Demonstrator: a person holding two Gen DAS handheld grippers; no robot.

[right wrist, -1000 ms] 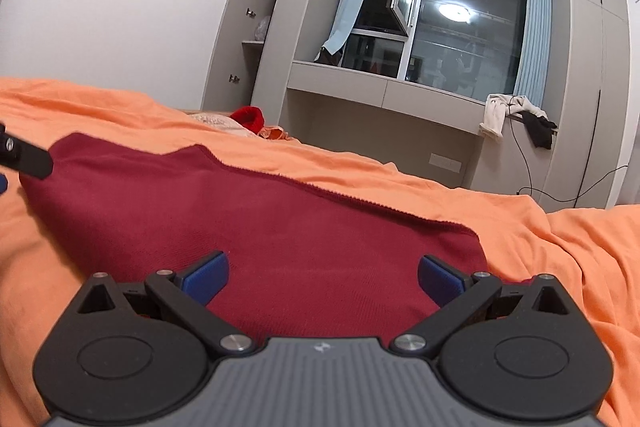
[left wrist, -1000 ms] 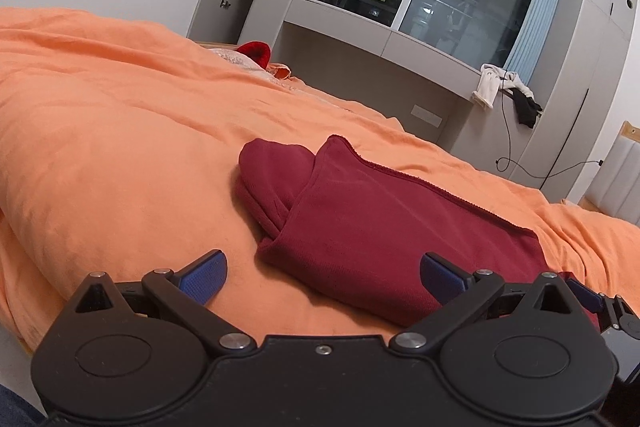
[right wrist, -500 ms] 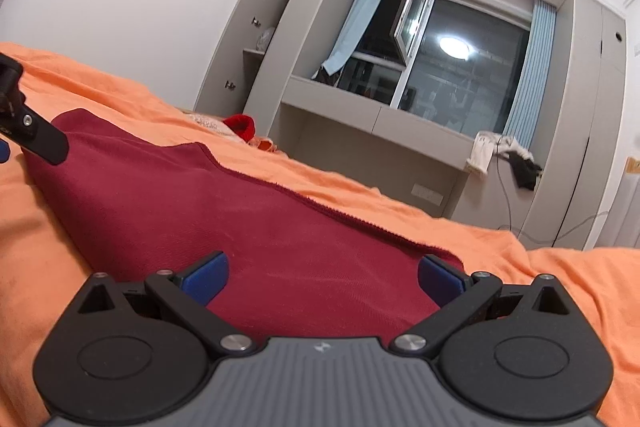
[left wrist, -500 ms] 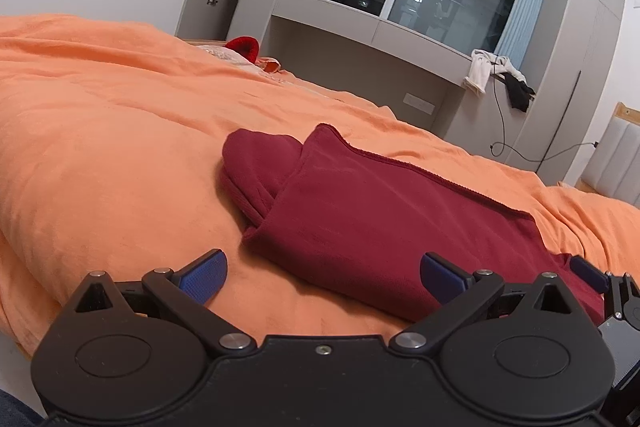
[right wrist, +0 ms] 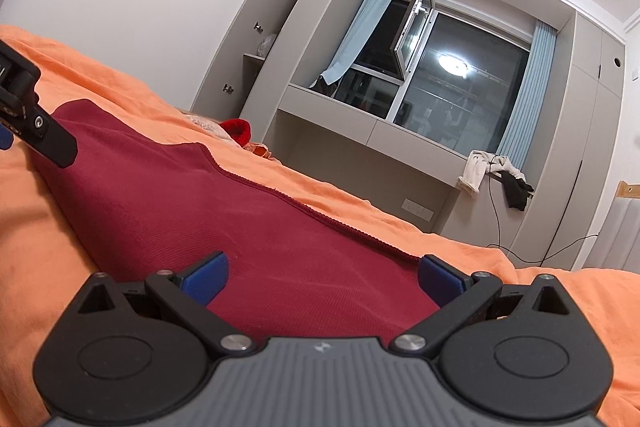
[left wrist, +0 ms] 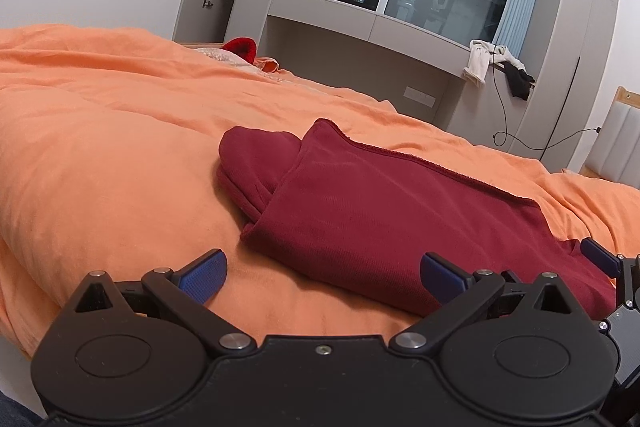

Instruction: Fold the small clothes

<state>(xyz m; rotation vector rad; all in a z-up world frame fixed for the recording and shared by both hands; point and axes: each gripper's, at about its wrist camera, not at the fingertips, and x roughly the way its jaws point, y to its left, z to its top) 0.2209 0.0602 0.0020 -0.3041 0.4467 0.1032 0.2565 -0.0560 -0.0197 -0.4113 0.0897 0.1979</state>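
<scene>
the right gripper (right wrist: 322, 273) is tipping upward and rolling, so its view is taking in more wall and ceiling while the folded dark red knit garment (right wrist: 224, 227) is sliding lower and slanting across the picture. the left gripper (left wrist: 322, 273) is drawing back slightly and levelling, with the garment (left wrist: 384, 223) sitting a little farther ahead on the orange quilted bedcover (left wrist: 100, 155).

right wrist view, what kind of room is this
Most likely a home bedroom: an orange duvet covers a bed, built-in wardrobes flank a curtained window, and a dark red garment lies on the duvet.
</scene>
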